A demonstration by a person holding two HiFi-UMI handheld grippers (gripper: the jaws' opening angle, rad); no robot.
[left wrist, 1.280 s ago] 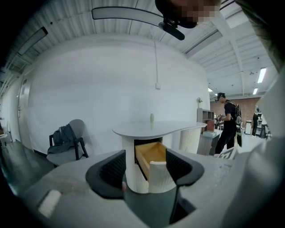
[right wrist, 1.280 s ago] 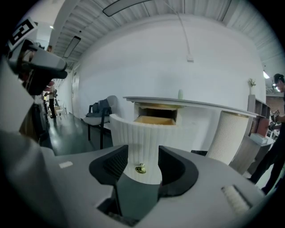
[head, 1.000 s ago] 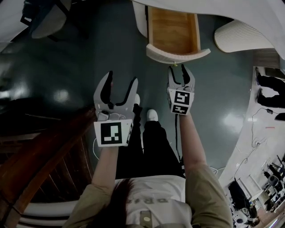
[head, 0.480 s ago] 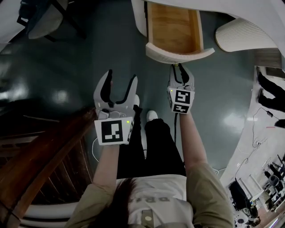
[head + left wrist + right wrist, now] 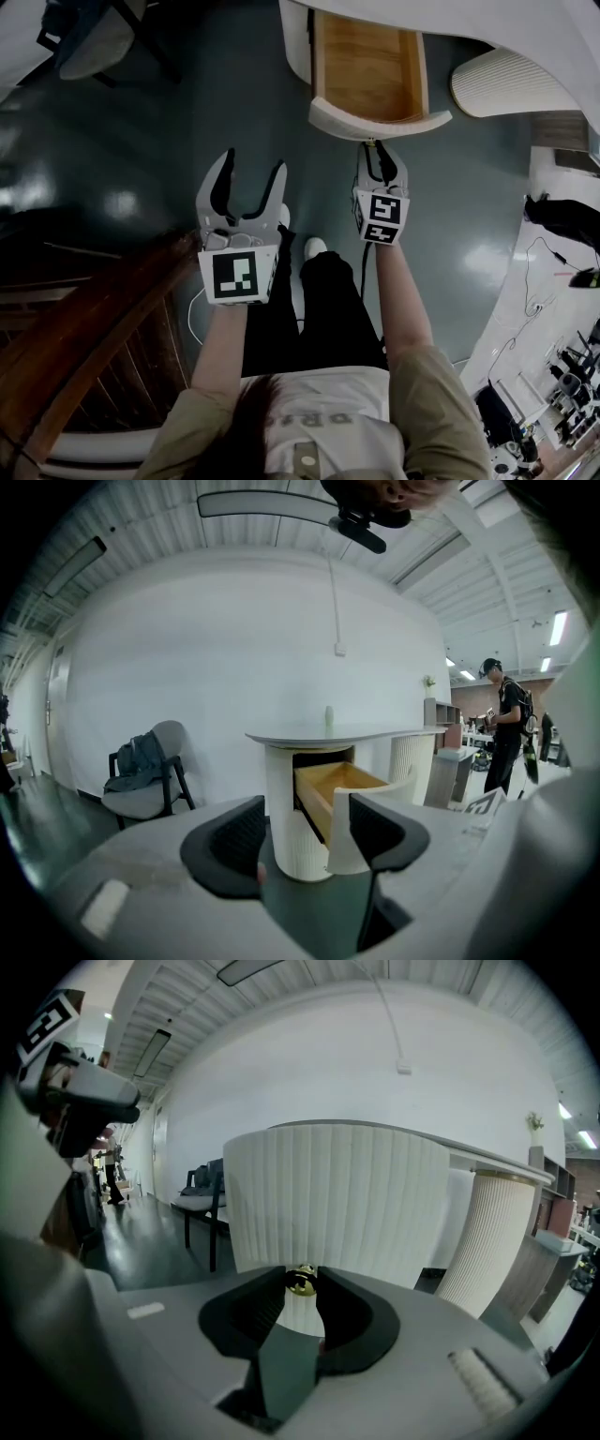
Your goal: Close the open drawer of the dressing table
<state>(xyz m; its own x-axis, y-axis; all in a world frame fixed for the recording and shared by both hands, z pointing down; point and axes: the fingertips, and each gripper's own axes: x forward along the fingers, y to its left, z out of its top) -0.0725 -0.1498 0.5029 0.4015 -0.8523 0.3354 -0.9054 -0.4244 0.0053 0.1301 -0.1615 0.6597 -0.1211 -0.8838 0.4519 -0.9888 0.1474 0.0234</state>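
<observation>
The dressing table's drawer (image 5: 367, 70) stands pulled out, with a bare wood inside and a curved white ribbed front (image 5: 380, 122). My right gripper (image 5: 381, 157) is at the middle of that front. Its jaws are closing, and the small gold knob (image 5: 300, 1281) sits between the fingertips, touched on both sides. My left gripper (image 5: 248, 183) hangs open and empty over the dark floor, left of the drawer and short of it. In the left gripper view the open drawer (image 5: 342, 785) shows beyond the left gripper (image 5: 305, 832), under the white tabletop (image 5: 347, 733).
A chair (image 5: 150, 771) with a bag stands left of the table. A white ribbed column (image 5: 511, 80) is right of the drawer. Dark wooden steps (image 5: 84, 347) lie at my left. A person (image 5: 506, 733) stands far right among desks. My own legs (image 5: 319, 300) are below the grippers.
The right gripper's jaws have narrowed from open to pinching the gold knob. Both grippers have sunk slightly. The left gripper stays open.
</observation>
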